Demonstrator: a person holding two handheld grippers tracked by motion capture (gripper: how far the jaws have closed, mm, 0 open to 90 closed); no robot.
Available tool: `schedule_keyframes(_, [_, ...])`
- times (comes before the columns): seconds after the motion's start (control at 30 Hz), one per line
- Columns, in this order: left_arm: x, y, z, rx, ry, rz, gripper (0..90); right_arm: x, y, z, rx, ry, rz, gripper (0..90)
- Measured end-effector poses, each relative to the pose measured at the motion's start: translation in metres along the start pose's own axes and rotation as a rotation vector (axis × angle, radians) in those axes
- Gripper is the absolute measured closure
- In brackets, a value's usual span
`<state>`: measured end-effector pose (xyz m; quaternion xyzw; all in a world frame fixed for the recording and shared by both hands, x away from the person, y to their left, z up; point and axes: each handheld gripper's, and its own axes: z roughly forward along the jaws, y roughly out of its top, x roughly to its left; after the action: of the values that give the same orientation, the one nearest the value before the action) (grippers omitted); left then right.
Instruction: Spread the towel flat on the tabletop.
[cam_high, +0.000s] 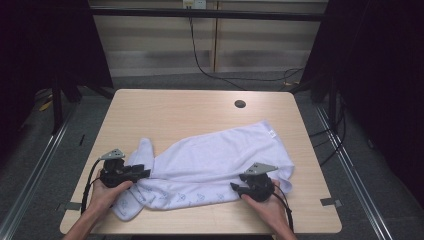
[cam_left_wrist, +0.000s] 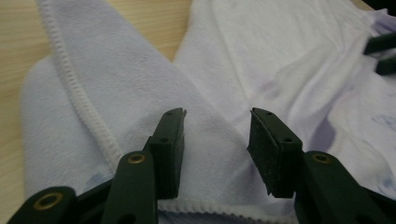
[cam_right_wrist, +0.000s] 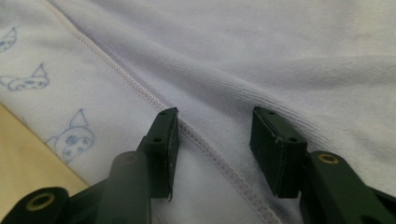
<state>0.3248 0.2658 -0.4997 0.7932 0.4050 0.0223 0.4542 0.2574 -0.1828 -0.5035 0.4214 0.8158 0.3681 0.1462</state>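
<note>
Here, a pale lilac garment (cam_high: 215, 162) spread crumpled across the near half of a light wooden tabletop (cam_high: 165, 110), running from the near left edge up toward the far right. Left tongs (cam_high: 145, 173) at the garment's near-left end, held in the left hand (cam_high: 107, 192), pointing right along the cloth. In the left gripper view, jaws standing partly apart over a folded flap with a stitched hem, pads clear of the fabric, nothing pinched between them (cam_left_wrist: 217, 140). Right tongs (cam_high: 234, 187) at the near edge of the garment toward the right, held in the right hand (cam_high: 265, 202), pointing left. In the right gripper view, jaws likewise partly apart (cam_right_wrist: 215, 144), straddling a pale pink seam, cloth lying below and between them without being squeezed. Small blue cat-face prints (cam_right_wrist: 70, 137) along the near strip of the garment, just beside bare wood. A dark round hole (cam_high: 240, 104) in the tabletop, well apart from the garment on the far side.
</note>
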Motion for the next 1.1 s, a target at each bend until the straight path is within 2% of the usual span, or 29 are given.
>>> schedule_keyframes(0.03, [-0.003,0.001,0.001,0.0,-0.011,0.001,55.0,0.0,0.0,0.0,0.0,0.0,0.0,52.5])
schedule_keyframes(0.07, [-0.008,0.002,0.001,-0.002,-0.034,0.003,54.4,-0.019,0.006,0.005,-0.003,-0.006,0.013,53.5])
schedule_keyframes(0.13, [-0.013,0.004,0.001,-0.011,-0.043,0.016,54.3,-0.034,0.01,0.009,-0.001,-0.013,0.037,53.8])
schedule_keyframes(0.17, [-0.013,0.004,0.001,-0.011,-0.043,0.016,54.2,-0.034,0.01,0.009,-0.001,-0.013,0.037,53.8])
schedule_keyframes(0.2, [-0.018,0.006,0.0,-0.024,-0.054,0.033,54.1,-0.055,0.017,0.014,-0.009,-0.028,0.056,53.8])
schedule_keyframes(0.23, [-0.018,0.006,0.0,-0.024,-0.054,0.033,53.9,-0.055,0.017,0.014,-0.009,-0.028,0.056,53.8])
schedule_keyframes(0.3, [-0.018,0.008,-0.005,-0.053,-0.056,0.035,53.9,-0.074,0.021,0.019,-0.02,-0.053,0.078,54.1])
schedule_keyframes(0.37, [-0.014,0.009,-0.01,-0.069,-0.03,0.028,53.8,-0.087,0.024,0.021,-0.024,-0.065,0.089,54.1])
schedule_keyframes(0.4, [-0.014,0.009,-0.01,-0.069,-0.03,0.028,53.8,-0.087,0.024,0.021,-0.024,-0.065,0.089,54.1])
schedule_keyframes(0.43, [-0.006,0.006,-0.016,-0.089,0.005,-0.013,53.8,-0.095,0.025,0.021,-0.022,-0.103,0.119,53.9])
schedule_keyframes(0.47, [-0.006,0.006,-0.016,-0.089,0.005,-0.013,53.7,-0.095,0.025,0.021,-0.022,-0.103,0.119,53.9])
schedule_keyframes(0.5, [-0.002,0.003,-0.019,-0.089,0.012,-0.029,52.6,-0.098,0.023,0.019,-0.031,-0.111,0.136,47.4])
schedule_keyframes(0.53, [0.003,-0.004,-0.021,-0.071,0.027,-0.033,51.5,-0.095,0.023,0.017,-0.019,-0.12,0.155,42.2])
schedule_keyframes(0.63, [0.005,-0.012,-0.018,-0.046,0.015,-0.033,48.3,-0.076,0.027,0.008,-0.043,-0.094,0.122,42.6])
schedule_keyframes(0.7, [0.001,-0.013,-0.013,-0.016,0.006,-0.013,47.9,-0.057,0.037,0.003,-0.104,-0.033,0.097,43.4])
schedule_keyframes(0.73, [0.001,-0.013,-0.013,-0.016,0.006,-0.013,48.2,-0.049,0.04,0.003,-0.114,-0.012,0.085,43.5])
schedule_keyframes(0.77, [-0.006,-0.013,-0.005,0.021,-0.001,0.015,50.4,-0.035,0.046,0.006,-0.117,0.022,0.055,43.4])
schedule_keyframes(0.8, [-0.006,-0.013,-0.005,0.021,-0.001,0.015,56.0,-0.023,0.051,0.009,-0.108,0.053,0.025,43.4])
schedule_keyframes(0.83, [-0.012,-0.013,-0.001,0.032,0.009,0.053,61.3,-0.01,0.056,0.013,-0.102,0.083,0.0,43.3])
schedule_keyframes(0.9, [-0.016,-0.011,0.0,0.029,0.003,0.072,71.5,0.015,0.067,0.025,-0.103,0.161,-0.046,43.3])
schedule_keyframes(0.97, [-0.019,-0.008,0.001,0.019,0.015,0.083,75.1,0.038,0.078,0.039,-0.091,0.224,-0.079,43.2])
schedule_keyframes(1.1, [-0.024,0.001,0.002,-0.004,0.005,0.097,76.8,0.074,0.103,0.068,-0.087,0.324,-0.127,42.5])
